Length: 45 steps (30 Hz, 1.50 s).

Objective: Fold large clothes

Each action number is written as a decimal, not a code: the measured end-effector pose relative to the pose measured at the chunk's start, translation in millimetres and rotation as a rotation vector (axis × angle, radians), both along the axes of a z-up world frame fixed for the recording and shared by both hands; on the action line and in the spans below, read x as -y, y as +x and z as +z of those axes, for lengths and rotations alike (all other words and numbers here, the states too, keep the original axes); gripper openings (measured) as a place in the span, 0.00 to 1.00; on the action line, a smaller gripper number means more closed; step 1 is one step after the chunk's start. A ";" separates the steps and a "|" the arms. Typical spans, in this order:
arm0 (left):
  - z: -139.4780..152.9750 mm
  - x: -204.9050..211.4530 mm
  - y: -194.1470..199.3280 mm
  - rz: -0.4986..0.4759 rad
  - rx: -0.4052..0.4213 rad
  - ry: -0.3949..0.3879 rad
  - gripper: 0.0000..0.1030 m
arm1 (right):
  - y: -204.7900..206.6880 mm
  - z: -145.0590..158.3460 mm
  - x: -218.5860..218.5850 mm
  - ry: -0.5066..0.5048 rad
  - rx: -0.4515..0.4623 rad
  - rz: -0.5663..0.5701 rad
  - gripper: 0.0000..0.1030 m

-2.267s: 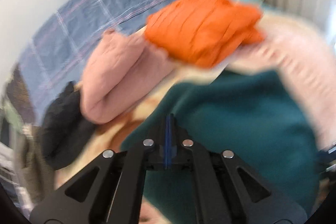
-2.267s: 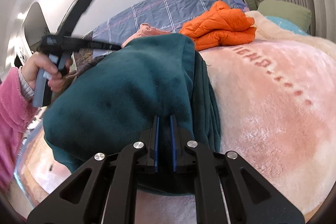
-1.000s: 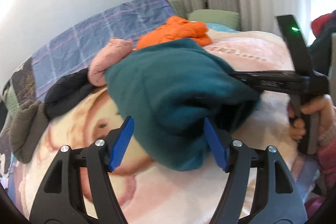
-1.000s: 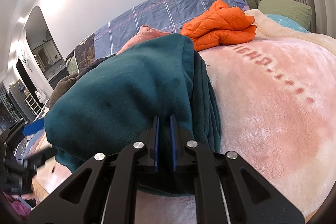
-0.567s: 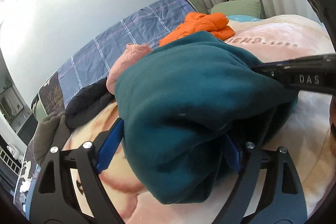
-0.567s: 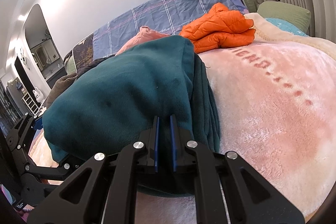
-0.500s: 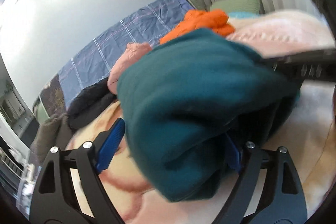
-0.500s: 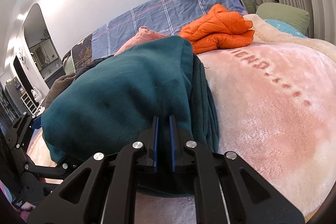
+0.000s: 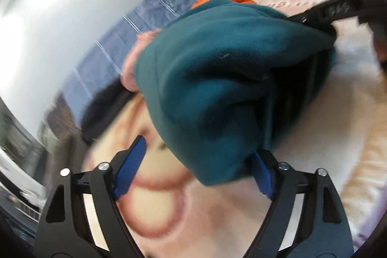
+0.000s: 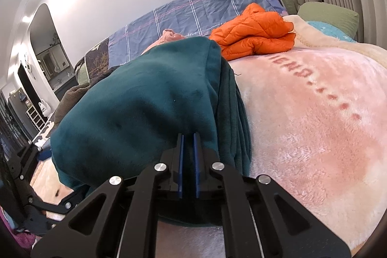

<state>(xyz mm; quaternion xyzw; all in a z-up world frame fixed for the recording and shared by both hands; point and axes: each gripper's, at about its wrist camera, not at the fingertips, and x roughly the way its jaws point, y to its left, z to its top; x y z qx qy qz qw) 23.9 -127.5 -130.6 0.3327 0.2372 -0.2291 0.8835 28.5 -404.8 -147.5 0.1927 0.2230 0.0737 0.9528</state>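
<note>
A: While the pink blanket covers the bed, where does the teal fleece sit?
B: Bunched on the blanket, near its front edge, with an orange jacket lying well behind it.
A: And the 2 grippers?
B: The right gripper is pressed together, pinching a fold of the fleece. The left gripper is spread wide and closing, the fleece's lower end between its blue pads; the far pad touches the cloth, the near 1 stands clear.
</note>
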 end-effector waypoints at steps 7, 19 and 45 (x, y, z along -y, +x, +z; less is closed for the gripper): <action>-5.1 5.6 7.7 0.036 -0.024 -0.061 0.80 | -0.4 -0.4 0.9 0.013 0.003 0.003 0.05; -19.3 5.6 22.5 0.019 0.004 0.063 0.87 | -0.9 0.6 -2.1 0.003 0.004 0.023 0.05; 120.1 45.3 101.7 -0.116 -0.212 -0.361 0.51 | -2.3 -2.0 0.5 0.037 0.019 0.027 0.05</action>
